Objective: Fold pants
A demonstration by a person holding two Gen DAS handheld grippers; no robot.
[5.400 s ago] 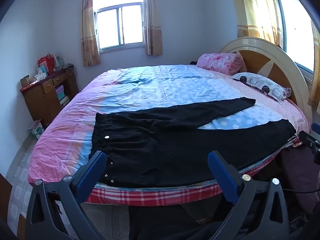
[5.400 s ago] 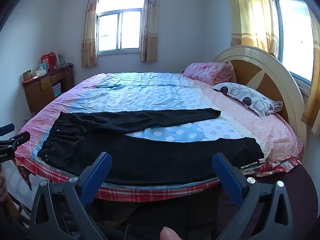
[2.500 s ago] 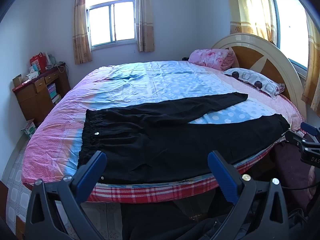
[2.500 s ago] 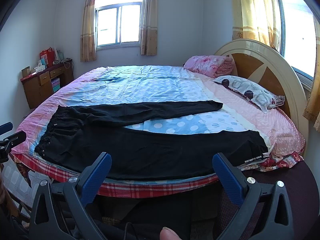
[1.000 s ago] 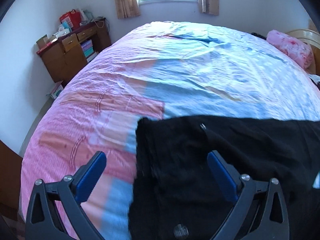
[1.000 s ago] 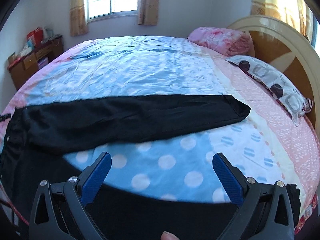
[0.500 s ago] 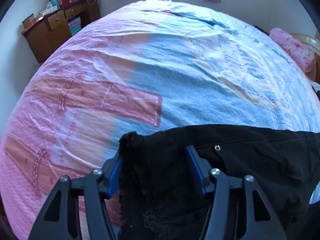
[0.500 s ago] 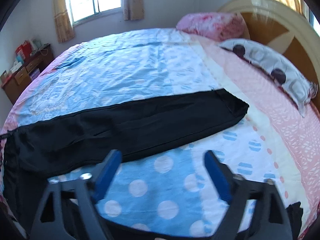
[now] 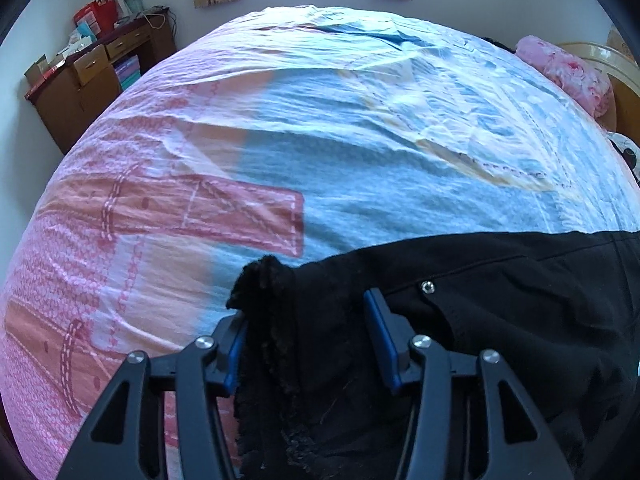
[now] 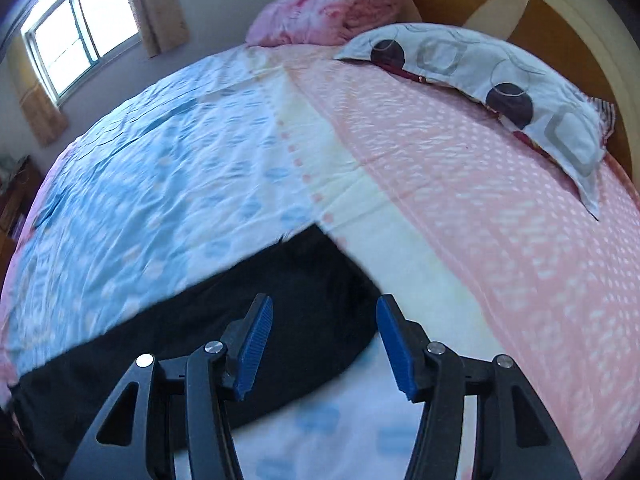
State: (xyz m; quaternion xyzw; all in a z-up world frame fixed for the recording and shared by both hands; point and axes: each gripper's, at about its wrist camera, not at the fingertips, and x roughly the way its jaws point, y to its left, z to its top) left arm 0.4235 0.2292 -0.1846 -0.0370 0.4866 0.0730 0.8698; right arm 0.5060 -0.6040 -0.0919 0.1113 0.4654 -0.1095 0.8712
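The pants point(image 9: 500, 320) run off the right and near edges in the left view, and in the right view the leg point(image 10: 240, 320) is smeared with blur.

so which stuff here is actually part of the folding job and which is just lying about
Part of the job:
- black pants
- left gripper, fingers around the waistband
- right gripper, open over the far leg's end

Just lying about:
- patterned pillow
- pink bedding bundle
- wooden dresser

Pants point(image 9: 500, 320) on bed point(image 9: 320, 120)
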